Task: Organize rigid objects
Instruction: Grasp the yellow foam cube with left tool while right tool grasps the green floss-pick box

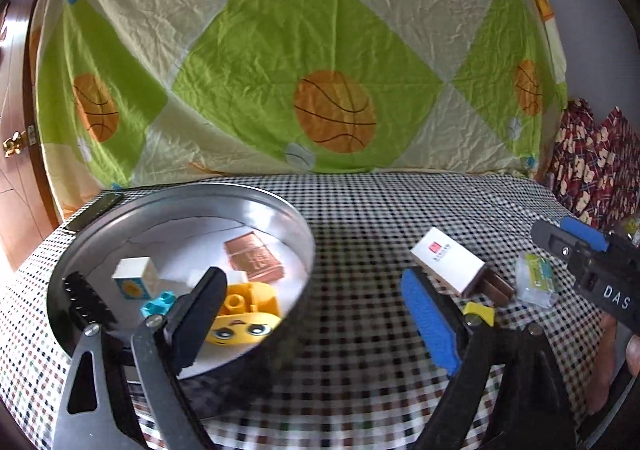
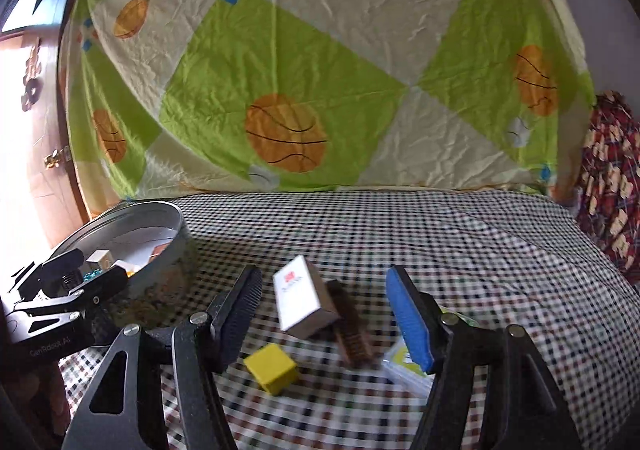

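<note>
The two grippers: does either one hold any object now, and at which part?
Nothing is held. The left gripper and the right gripper are both open, with no object pressed between their fingers.

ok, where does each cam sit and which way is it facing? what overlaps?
Left wrist: on the left tool, aimed across the checked table at the hung sheet; round tin at left; own open fingers show, right tool at the right edge.
Right wrist: on the right tool, same heading, over the white box and yellow block; own open fingers show, left tool at the left edge.
Shared: tin, white box, table, sheet.
</note>
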`<state>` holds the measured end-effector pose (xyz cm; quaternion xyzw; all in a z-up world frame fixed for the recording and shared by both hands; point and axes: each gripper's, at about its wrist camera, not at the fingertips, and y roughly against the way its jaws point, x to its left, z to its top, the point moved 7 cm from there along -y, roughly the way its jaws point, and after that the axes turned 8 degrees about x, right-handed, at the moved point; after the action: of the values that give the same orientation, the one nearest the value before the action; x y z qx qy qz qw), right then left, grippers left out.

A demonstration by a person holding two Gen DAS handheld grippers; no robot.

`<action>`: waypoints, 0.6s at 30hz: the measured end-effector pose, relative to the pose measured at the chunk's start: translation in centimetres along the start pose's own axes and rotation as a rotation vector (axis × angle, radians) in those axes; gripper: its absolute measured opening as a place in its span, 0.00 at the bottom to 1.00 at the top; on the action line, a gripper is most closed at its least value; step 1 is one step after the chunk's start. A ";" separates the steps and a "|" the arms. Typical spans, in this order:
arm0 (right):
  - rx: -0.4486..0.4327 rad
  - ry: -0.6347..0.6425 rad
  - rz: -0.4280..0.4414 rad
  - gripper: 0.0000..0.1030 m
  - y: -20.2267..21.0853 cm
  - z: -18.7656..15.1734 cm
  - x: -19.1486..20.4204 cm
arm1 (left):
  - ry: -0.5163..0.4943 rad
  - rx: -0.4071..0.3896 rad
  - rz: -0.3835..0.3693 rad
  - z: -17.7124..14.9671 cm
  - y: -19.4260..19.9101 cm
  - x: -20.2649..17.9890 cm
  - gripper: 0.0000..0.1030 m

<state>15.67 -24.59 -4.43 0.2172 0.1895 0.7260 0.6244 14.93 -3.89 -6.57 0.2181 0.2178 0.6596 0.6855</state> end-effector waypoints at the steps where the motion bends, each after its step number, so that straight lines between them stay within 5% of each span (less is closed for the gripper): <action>1: 0.004 -0.021 -0.014 0.65 0.1 -0.1 -1.1 | -0.013 0.010 -0.015 -0.1 -0.2 -1.0 0.91; 6: 0.026 -0.121 -0.064 0.65 0.0 -0.4 -5.4 | -0.060 0.050 -0.063 -0.4 -1.1 -4.9 0.91; 14: 0.042 -0.154 -0.070 0.66 -0.6 -0.6 -6.8 | -0.130 0.132 -0.106 -1.4 -2.8 -8.6 0.91; 18: 0.091 -0.168 -0.082 0.75 -1.5 -0.8 -7.0 | -0.148 0.161 -0.127 -1.5 -3.4 -9.7 0.91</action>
<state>17.36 -31.26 -6.48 0.2975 0.1780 0.6696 0.6569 16.44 -13.72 -9.65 0.3064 0.2321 0.5773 0.7204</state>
